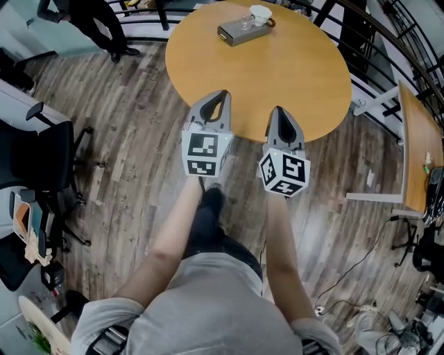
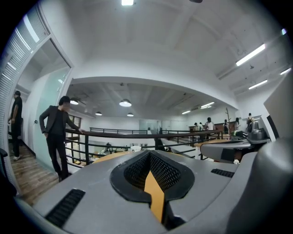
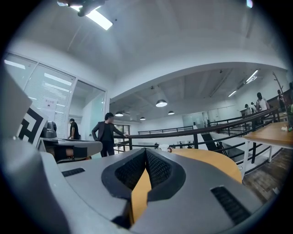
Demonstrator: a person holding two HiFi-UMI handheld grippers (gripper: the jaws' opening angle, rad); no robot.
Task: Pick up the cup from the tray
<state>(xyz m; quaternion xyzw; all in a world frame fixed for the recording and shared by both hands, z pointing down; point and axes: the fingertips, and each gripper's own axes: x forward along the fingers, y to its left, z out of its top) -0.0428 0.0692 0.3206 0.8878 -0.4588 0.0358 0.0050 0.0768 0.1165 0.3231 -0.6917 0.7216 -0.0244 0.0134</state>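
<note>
Left gripper and right gripper closed, both empty.
Their jaws are together with nothing between them, and both tips are over the near edge of the round table. The white cup stands on the grey tray at the far side, well apart from them.

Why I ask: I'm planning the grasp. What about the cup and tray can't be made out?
Cup: head view, too small to tell contents.
Tray: gripper views, largely hidden behind left claw and right claw.
Clear item on tray: head view, too small to identify.
</note>
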